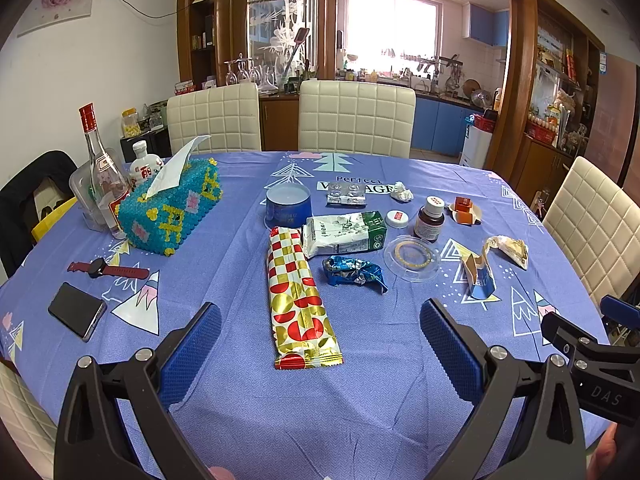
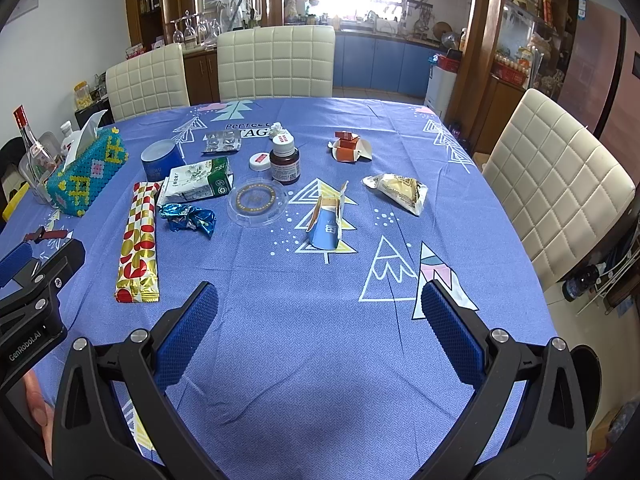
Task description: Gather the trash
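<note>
Left wrist view: the left gripper [image 1: 320, 344] hangs spread wide and empty over the woven blue tablecloth [image 1: 360, 400], its ribbed pads flanking a long glossy red-and-gold wrapper [image 1: 300, 300]; crumpled blue foil [image 1: 354, 274] lies just beyond. Right wrist view: the right gripper [image 2: 318, 328] gapes empty over bare cloth; a torn blue paper carton [image 2: 326, 226] and a creased cream packet [image 2: 398, 192] lie ahead, well apart.

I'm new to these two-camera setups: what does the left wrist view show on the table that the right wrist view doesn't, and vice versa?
Only the left wrist view shows the black phone and the whole red-strapped watch near the table's left edge. Only the right wrist view shows the full cream chair on the right side. Both share the gold-and-red checked wrapper, the crumpled blue foil, the brown bottle and the beaded tissue box.
</note>
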`<state>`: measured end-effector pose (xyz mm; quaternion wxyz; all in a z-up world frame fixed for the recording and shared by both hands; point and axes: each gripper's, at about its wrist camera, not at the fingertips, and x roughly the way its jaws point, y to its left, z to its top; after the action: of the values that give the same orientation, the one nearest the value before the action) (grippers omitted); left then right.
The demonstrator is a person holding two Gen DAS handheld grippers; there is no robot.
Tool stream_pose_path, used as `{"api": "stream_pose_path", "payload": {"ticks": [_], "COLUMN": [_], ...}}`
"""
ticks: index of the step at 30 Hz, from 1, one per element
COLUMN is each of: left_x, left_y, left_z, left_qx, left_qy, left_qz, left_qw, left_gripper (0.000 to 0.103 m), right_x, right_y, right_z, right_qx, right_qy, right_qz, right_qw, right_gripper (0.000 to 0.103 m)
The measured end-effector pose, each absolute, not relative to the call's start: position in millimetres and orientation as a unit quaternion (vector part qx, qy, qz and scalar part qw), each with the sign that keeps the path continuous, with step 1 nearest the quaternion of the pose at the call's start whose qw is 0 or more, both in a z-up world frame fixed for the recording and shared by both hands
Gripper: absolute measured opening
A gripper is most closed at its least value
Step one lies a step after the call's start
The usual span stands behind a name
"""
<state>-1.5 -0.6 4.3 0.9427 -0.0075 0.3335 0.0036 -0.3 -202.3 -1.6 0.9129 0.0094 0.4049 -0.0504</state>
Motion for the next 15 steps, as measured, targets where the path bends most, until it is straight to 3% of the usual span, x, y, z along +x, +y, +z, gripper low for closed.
{"api": "stream_pose_path", "payload": {"ticks": [15], "left_x": [-0.9], "left_y": [-4.5], "left_z": [3.4], "left_qx": [-0.006], "left_qy": [0.334], "left_qz": [0.004], "left_qw": [0.943], "left_gripper": [0.097], "right_x": [0.1], "right_y": [-203.0], "right_z": [-2.1], "right_qx": [0.009], "right_qy": [0.405], "right_qz": [-0.051], "right_qw": [0.913], "right_gripper": [0.1]}}
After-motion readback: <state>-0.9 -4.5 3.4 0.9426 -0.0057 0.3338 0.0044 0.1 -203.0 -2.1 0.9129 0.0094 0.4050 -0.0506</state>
